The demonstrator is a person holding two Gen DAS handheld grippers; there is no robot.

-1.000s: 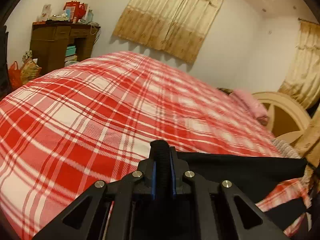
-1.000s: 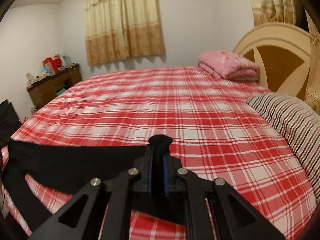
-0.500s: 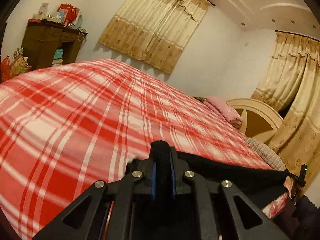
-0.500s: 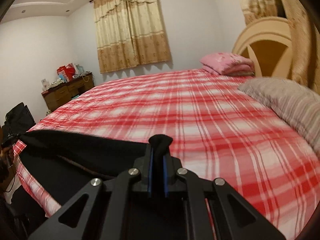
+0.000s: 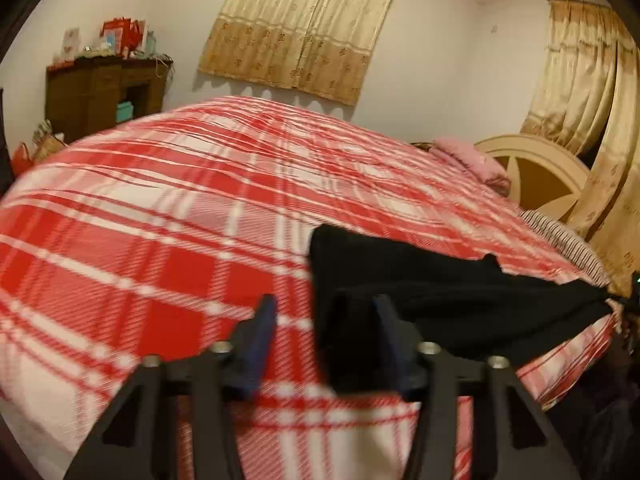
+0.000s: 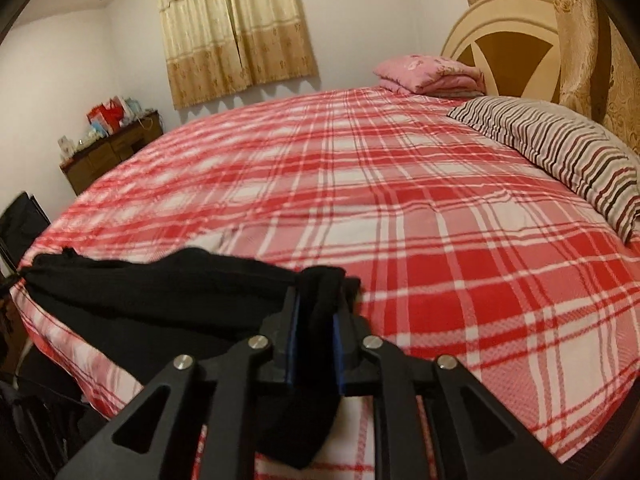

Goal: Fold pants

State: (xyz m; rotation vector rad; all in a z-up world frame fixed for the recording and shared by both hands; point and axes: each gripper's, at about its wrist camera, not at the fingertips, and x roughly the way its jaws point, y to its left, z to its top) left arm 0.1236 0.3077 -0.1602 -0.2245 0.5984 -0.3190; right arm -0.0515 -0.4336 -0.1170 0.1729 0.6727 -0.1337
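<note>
Since the earlier frame the left gripper (image 5: 322,320) has parted its fingers wide, releasing the black pants (image 5: 440,280); cloth still lies against its right finger. The right gripper (image 6: 316,320) remains clamped on a bunched end. Pants lie along the near edge of the plaid bed (image 6: 400,200) (rumpled, not squared): folding judged early, smoothing and further folds outstanding

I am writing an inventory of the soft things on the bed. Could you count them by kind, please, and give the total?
Black pants: 1
Striped pillow: 1
Pink folded bedding by the headboard: 1 stack
Red plaid bedcover: 1
Total: 4
</note>
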